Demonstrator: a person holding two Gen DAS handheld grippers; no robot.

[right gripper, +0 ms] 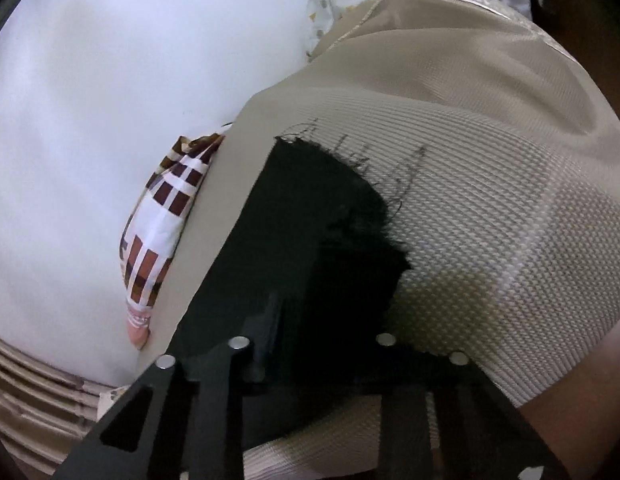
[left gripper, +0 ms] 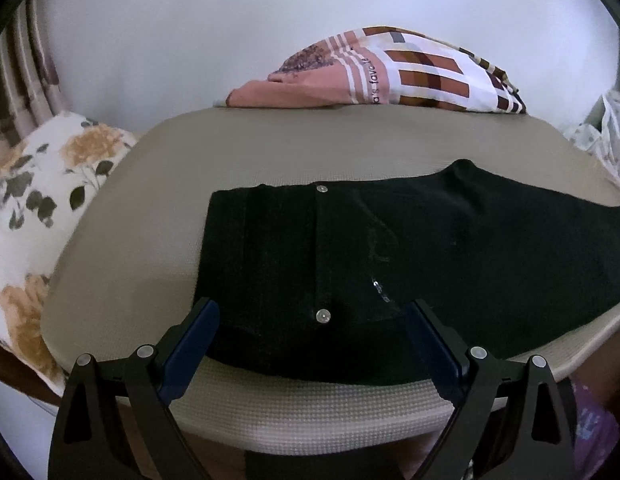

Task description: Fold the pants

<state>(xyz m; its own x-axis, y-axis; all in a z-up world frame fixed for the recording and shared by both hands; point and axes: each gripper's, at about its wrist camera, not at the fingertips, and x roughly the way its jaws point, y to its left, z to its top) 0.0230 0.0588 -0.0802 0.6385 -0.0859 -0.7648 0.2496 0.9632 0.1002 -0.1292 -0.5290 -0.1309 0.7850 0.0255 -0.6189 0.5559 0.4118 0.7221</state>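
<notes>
Right gripper over frayed hem, grip unclear, left gripper spread wide, black pants flat on beige mat

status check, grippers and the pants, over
Left gripper open over the waistband. Right gripper closed on the frayed hem of the black pants. Pants flat on the beige pad, nothing in the way.

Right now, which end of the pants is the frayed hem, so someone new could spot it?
Start at the beige woven mat covering the table. The black pants lie flat across it, and the frayed hem is at their far end in the right wrist view. Loose black threads straggling onto the mat set it apart from the button-studded waistband at the other end.
</notes>
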